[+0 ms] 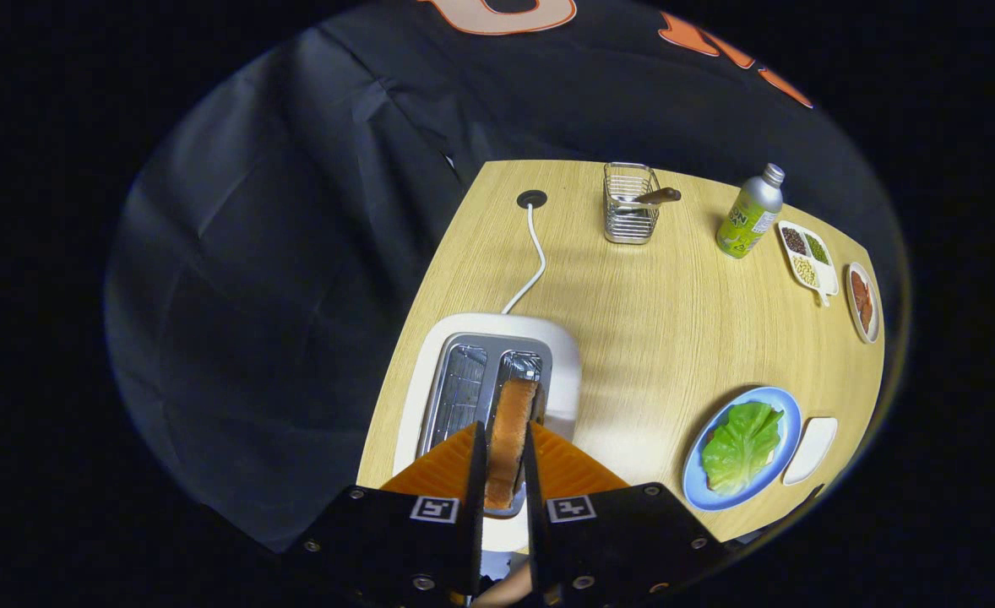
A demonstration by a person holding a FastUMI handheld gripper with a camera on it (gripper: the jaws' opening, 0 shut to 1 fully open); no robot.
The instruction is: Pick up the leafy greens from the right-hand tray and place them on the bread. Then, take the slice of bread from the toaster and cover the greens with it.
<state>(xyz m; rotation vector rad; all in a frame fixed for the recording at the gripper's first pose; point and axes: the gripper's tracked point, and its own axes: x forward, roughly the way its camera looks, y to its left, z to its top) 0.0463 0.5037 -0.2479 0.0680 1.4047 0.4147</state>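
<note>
Above the toaster [489, 384], tongs [504, 452] pinch bread slice [510, 439].

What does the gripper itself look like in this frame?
The gripper has a black boxy body in two halves, each with a square black-and-white marker tag and small screws. Two thin, flat fingers run forward, backed by orange ribbed wedge-shaped pieces. No cable is visible on it.

Toaster [487, 397] sitting near-left on table [658, 338], bread slice [510, 439] standing in its right slot, pinched between gripper [504, 460] fingers. Cord [533, 253] running far to table hole [531, 199]. Plate [742, 447] lying right of toaster, leafy greens [742, 443] lying on it, small tray [810, 449] just right. Wire basket [630, 203], bottle [749, 213], divided dish [808, 257] lining far edge.
</note>
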